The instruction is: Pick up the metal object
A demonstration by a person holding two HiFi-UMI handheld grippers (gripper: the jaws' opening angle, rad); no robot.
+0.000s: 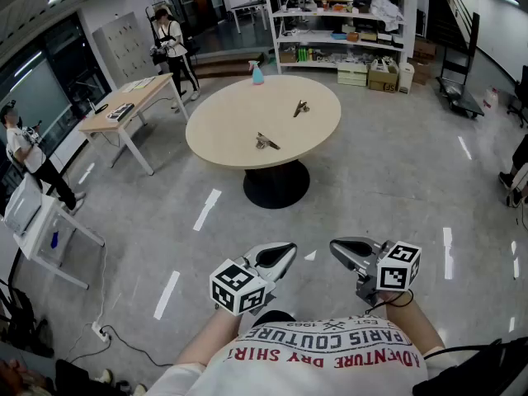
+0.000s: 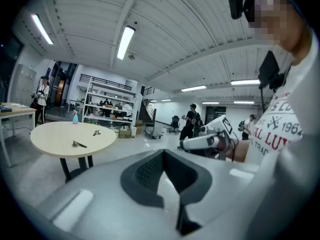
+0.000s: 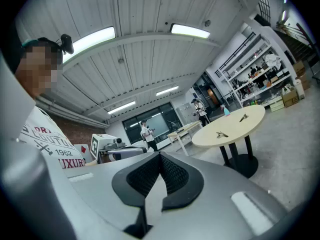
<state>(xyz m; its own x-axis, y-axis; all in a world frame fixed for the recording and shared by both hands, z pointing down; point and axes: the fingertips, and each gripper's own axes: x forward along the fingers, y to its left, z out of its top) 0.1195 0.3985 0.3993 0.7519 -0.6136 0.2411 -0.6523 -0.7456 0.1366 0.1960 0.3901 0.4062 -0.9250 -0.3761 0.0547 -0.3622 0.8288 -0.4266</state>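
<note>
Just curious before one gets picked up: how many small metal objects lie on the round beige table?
2. One small metal object lies near the table's front edge; the other farther back, rightward.

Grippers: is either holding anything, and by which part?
Nothing is held. The left gripper and right gripper are shut and empty; both metal objects lie on the round table.

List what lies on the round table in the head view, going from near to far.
near metal object → far metal object → spray bottle
</note>
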